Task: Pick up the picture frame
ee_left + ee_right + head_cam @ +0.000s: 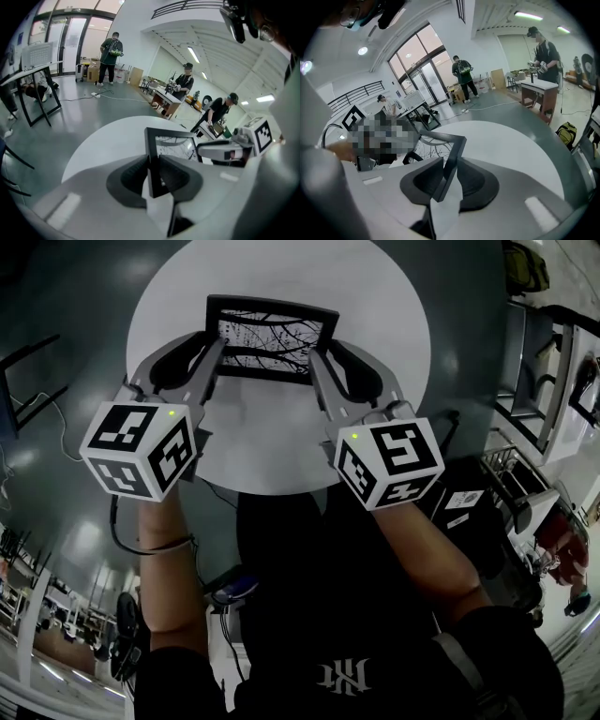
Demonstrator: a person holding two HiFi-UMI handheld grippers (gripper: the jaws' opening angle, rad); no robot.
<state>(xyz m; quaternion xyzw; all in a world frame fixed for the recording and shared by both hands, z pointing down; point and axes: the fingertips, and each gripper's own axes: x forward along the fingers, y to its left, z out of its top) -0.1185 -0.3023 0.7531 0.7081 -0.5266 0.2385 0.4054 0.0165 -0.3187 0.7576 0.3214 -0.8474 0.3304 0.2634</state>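
Black rectangular picture frame (pixel 267 338): likely stiff, light, glazing fragile. Left gripper (pixel 214 351) jaws pinch 9 o'clock edge, right gripper (pixel 317 357) jaws 3 o'clock edge.

picture frame (pixel 270 338): both side edges hidden inside the jaws; table (pixel 281 442): near rim hidden behind the person.

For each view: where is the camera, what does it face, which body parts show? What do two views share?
Head view: on head, facing down at table; left claw, right claw, forearms show.
Left gripper view: on left claw, facing across table; its jaws show.
Right gripper view: on right claw, likewise.
All share the frame.
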